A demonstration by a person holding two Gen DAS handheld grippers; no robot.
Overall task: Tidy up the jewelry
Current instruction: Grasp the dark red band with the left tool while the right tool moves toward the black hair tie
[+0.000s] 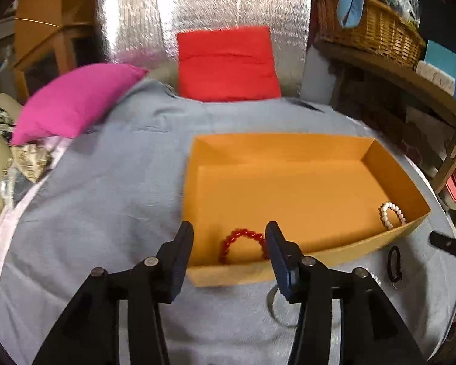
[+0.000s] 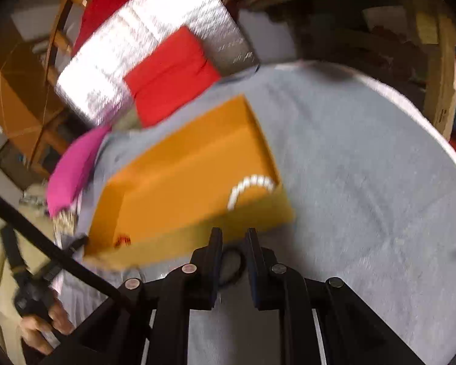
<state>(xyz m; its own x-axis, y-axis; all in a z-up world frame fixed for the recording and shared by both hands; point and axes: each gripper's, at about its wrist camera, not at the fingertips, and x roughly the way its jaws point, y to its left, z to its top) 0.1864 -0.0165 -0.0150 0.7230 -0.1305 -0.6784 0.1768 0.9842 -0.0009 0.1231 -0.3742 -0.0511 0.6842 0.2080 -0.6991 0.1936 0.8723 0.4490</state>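
An open orange box (image 1: 304, 188) sits on a bed covered with a grey-blue blanket (image 1: 106, 197), and everything else is placed here by that box. Inside it, against the near wall at the left end, a red bead bracelet (image 1: 243, 243) stands half leaning on the cardboard. In the near right corner of the box lies a white bead bracelet (image 1: 392, 214). Outside the box, just in front of its near wall toward the right end, a black hair tie (image 1: 394, 263) lies on the blanket. A thin silvery bangle (image 1: 275, 307), partly hidden behind the tool, also lies on the blanket in front of the near wall.

The left tongs (image 1: 229, 237) hang over the near wall of the box with their fingers standing apart; the red bracelet shows in the gap between them, but neither pad presses on it, and nothing is held.

The right tongs (image 2: 234, 240) are in front of the box's near wall, their fingers drawn close with a narrow gap left. In the blurred right wrist view the black hair tie (image 2: 232, 263) lies on the blanket in that gap, and the pads do not appear to squeeze it.

Beyond the far wall of the box a red cushion (image 1: 228, 64) leans on a silver foil panel (image 1: 203, 9). Left of the box's far end lies a magenta pillow (image 1: 76, 100). To the right of the box a wicker basket (image 1: 371, 27) stands on a wooden shelf (image 1: 410, 82).
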